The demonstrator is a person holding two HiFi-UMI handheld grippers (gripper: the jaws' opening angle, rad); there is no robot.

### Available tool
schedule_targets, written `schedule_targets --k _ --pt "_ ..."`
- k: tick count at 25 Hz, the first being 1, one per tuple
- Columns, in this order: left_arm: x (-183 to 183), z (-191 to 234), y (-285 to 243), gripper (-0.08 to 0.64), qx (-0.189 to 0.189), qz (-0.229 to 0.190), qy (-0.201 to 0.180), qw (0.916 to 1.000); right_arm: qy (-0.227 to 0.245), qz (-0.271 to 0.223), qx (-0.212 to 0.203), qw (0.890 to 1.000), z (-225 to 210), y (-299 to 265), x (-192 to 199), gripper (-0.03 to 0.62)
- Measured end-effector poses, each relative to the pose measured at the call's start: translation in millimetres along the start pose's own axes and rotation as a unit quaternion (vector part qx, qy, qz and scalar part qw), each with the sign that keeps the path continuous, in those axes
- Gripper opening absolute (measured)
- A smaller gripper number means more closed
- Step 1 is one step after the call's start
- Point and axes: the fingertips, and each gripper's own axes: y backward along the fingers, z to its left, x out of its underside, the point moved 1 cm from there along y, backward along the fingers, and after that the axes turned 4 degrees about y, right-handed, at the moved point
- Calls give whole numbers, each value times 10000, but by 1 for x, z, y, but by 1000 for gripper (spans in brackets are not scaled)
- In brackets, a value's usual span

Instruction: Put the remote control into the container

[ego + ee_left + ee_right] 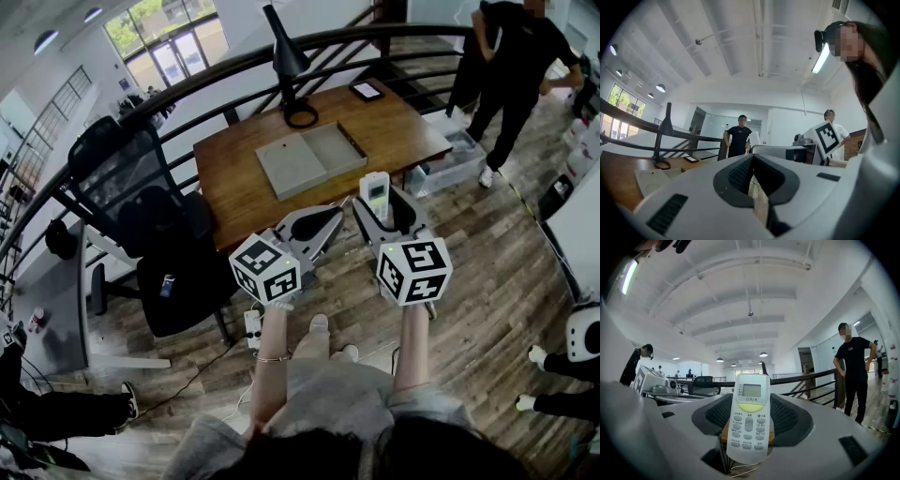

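Wooden table (394,131) ahead of my tools. Grey container (330,150) lies open on it, well beyond both tips; head view shows this best. My right gripper (749,427) clamped on remote control (750,418), upright between pads. Only its own view shows screen and buttons. My left gripper (754,180): jaws together, nothing between. Its view catches right tool's marker cube (827,136) off to its right.

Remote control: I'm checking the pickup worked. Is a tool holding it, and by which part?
Yes. The right tool grips the remote control by the sides of its button end; the screen end sticks out.
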Motion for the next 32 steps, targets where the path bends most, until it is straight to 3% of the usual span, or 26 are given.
schedule_targets --k 20,32 --pt "10 -11 -2 3 -10 150 16 9999 46 66 -23 10000 -7 10 3 252" --pt "16 15 -9 3 -221 205 137 9995 -47 184 -232 9996 -15 -19 14 253"
